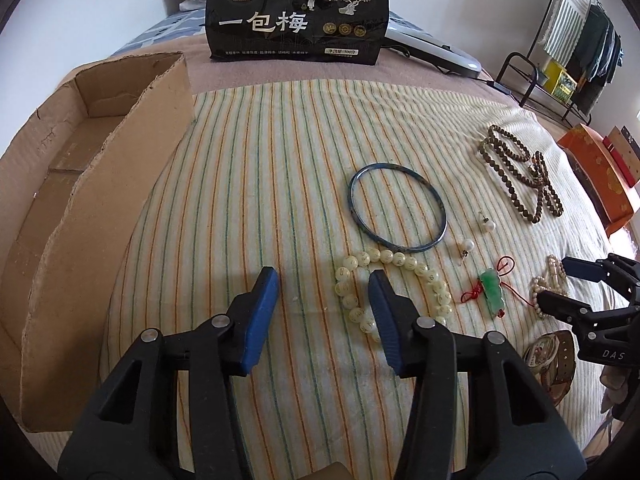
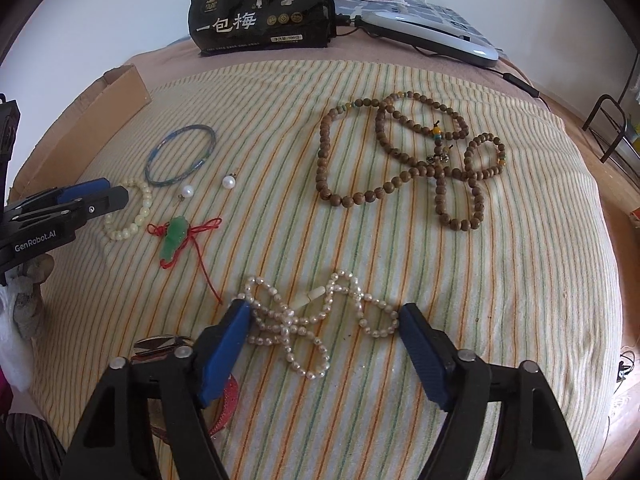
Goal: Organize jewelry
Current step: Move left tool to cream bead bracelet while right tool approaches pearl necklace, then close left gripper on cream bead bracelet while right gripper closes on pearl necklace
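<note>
Jewelry lies on a striped cloth (image 1: 280, 184). My left gripper (image 1: 324, 280) is open, its right finger over a pale bead bracelet (image 1: 356, 268), also in the right wrist view (image 2: 138, 216). My right gripper (image 2: 324, 316) is open around a tangled pearl necklace (image 2: 316, 320); it shows in the left wrist view (image 1: 560, 284). A blue bangle (image 1: 396, 208), two pearl earrings (image 1: 478, 234), a green jade pendant on red cord (image 1: 491, 290) and brown wooden beads (image 2: 408, 160) lie apart. A watch (image 1: 548, 354) lies under the right gripper.
A torn cardboard box (image 1: 92, 208) stands at the cloth's left edge. A black snack bag (image 1: 298, 12) stands at the back, with a grey device (image 1: 432, 54) and cable beside it. An orange box (image 1: 596, 172) and a clothes rack (image 1: 568, 52) are at right.
</note>
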A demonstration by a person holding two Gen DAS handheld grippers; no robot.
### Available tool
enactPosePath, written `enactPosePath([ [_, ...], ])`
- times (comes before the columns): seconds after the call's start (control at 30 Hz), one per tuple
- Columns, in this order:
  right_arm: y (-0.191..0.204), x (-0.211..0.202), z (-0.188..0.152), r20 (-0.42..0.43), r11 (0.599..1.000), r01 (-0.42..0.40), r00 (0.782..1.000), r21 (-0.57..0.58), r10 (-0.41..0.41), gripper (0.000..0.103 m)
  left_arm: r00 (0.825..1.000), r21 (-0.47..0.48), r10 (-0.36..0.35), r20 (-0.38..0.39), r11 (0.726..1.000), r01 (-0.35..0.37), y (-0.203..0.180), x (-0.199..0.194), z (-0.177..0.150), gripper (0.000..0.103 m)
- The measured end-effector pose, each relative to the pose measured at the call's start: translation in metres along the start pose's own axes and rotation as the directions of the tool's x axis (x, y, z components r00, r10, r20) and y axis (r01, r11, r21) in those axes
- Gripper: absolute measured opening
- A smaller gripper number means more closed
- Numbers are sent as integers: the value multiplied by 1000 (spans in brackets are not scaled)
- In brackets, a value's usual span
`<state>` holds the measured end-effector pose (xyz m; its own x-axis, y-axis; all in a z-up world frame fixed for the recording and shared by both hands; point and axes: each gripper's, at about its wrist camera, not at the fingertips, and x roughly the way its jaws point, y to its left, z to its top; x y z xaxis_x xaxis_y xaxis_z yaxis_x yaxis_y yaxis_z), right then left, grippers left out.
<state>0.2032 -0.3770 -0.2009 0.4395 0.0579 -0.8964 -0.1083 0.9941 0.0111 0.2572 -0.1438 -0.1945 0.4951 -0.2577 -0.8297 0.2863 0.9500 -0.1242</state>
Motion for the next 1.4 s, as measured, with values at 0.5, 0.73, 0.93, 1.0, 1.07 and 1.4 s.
enactPosePath([
  [0.5, -6, -10, -4, 32, 999, -32, 999, 5, 32, 9, 999, 18, -34, 28, 999, 33, -12, 1, -4, 7],
  [0.73, -6, -29, -3, 79, 999, -39, 996, 12, 38, 6, 997, 27, -46, 67, 999, 44, -16, -16, -4, 5],
  [0.93, 1, -50, 2, 125, 999, -34, 992, -1, 34, 6, 992, 31, -57, 110, 998, 54, -18, -38, -2, 5],
  [1.0, 2, -57, 3, 142, 999, -35, 989, -1, 34, 6, 991, 31, -59, 122, 998, 55, -18, -45, -1, 5],
  [1.07, 2, -65, 4, 157, 999, -37, 987, -1, 36, 6, 989, 32, -61, 135, 998, 57, -17, -53, 0, 5],
  [1.4, 19, -105, 14, 237, 999, -41, 970, -27, 46, 6, 971, 12, -67, 231, 998, 66, -4, -107, 5, 5],
])
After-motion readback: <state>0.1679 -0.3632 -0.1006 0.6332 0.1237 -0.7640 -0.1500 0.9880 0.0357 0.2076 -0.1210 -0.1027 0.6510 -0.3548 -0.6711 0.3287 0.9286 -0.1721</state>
